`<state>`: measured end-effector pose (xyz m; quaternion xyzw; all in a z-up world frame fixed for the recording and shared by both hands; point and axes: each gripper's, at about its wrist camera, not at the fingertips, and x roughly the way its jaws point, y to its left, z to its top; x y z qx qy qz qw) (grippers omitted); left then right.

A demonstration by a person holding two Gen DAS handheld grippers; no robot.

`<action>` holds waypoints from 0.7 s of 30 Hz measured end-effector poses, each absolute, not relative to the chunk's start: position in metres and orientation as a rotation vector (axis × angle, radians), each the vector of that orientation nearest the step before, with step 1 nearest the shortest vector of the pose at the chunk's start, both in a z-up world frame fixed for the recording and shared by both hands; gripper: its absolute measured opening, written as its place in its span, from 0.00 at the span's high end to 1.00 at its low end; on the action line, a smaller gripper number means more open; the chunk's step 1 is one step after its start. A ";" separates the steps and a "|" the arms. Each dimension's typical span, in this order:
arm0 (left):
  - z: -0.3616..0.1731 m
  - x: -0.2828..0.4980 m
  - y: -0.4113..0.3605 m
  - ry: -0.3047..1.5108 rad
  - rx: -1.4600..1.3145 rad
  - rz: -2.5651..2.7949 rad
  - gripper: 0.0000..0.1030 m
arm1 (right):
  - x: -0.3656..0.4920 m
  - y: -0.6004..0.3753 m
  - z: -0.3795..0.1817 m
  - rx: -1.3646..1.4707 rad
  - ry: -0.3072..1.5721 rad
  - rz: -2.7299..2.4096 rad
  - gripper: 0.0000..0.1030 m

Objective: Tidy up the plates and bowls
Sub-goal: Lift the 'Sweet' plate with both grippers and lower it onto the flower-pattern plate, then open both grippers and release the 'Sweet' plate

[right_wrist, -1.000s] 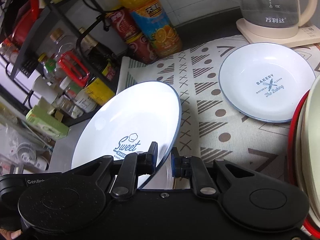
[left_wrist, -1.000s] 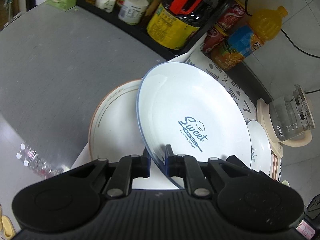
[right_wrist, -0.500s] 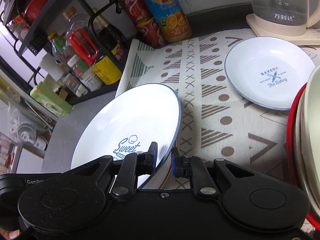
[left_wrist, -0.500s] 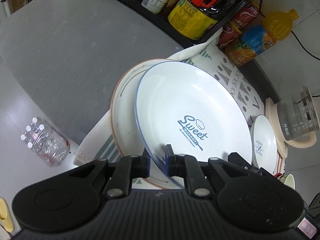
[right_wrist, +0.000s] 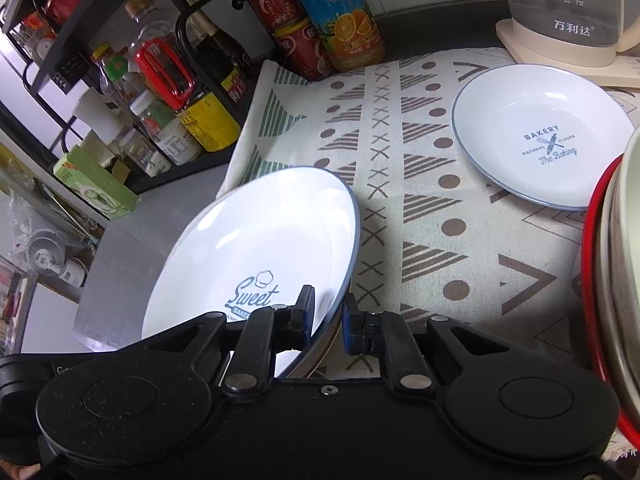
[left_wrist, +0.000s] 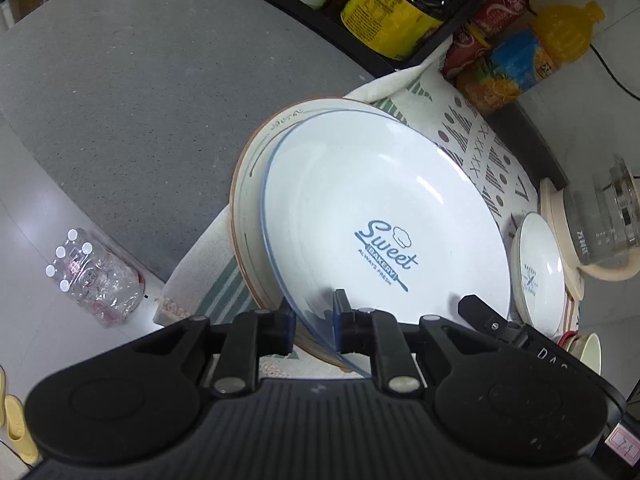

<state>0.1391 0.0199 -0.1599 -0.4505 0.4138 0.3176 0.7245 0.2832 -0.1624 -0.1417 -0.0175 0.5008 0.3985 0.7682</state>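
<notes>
Left wrist view: Sweet plate's [left_wrist: 384,216] rim sits between opening left gripper [left_wrist: 314,322] jaws

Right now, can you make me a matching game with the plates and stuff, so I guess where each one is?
Things:
1. Sweet Bakery plate
2. brown-rimmed plate
3. small Bakery plate
4. glass kettle

Places:
A. lying alone on the patterned cloth
B. on a cream base at the back
C. underneath another plate
D. rim between both grippers' fingers

Pairs: 1-D, 2-C, 3-A, 4-B
</notes>
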 end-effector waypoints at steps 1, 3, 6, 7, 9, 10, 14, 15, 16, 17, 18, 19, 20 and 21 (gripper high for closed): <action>-0.160 0.140 0.021 0.923 -0.993 0.695 0.84 | 0.283 -0.162 -0.142 -0.039 1.087 0.866 0.87; -0.159 0.142 0.024 0.944 -0.996 0.686 0.83 | 0.284 -0.162 -0.142 -0.032 1.094 0.865 0.87; -0.158 0.145 0.027 0.981 -0.990 0.670 0.82 | 0.285 -0.161 -0.142 -0.033 1.095 0.863 0.87; -0.157 0.146 0.029 0.992 -0.986 0.667 0.82 | 0.284 -0.161 -0.142 -0.036 1.095 0.861 0.87; -0.153 0.142 0.031 0.989 -0.978 0.700 0.82 | 0.284 -0.160 -0.141 -0.044 1.093 0.857 0.88; -0.150 0.141 0.033 0.988 -0.970 0.713 0.82 | 0.284 -0.159 -0.142 -0.052 1.092 0.850 0.89; -0.146 0.138 0.041 0.983 -0.937 0.726 0.82 | 0.289 -0.159 -0.143 -0.051 1.103 0.822 0.92; -0.146 0.138 0.044 0.981 -0.931 0.732 0.82 | 0.289 -0.159 -0.143 -0.048 1.105 0.819 0.92; -0.145 0.138 0.047 0.978 -0.928 0.738 0.82 | 0.290 -0.159 -0.143 -0.048 1.103 0.816 0.92; -0.145 0.138 0.051 0.977 -0.926 0.743 0.82 | 0.290 -0.158 -0.143 -0.049 1.102 0.814 0.92; -0.144 0.138 0.054 0.976 -0.923 0.748 0.82 | 0.290 -0.158 -0.142 -0.049 1.101 0.811 0.92; -0.144 0.139 0.057 0.973 -0.915 0.752 0.82 | 0.290 -0.157 -0.142 -0.049 1.101 0.807 0.92; -0.143 0.141 0.059 0.971 -0.904 0.756 0.82 | 0.290 -0.157 -0.142 -0.052 1.100 0.804 0.92; -0.142 0.142 0.062 0.970 -0.892 0.764 0.82 | 0.290 -0.157 -0.142 -0.056 1.099 0.801 0.92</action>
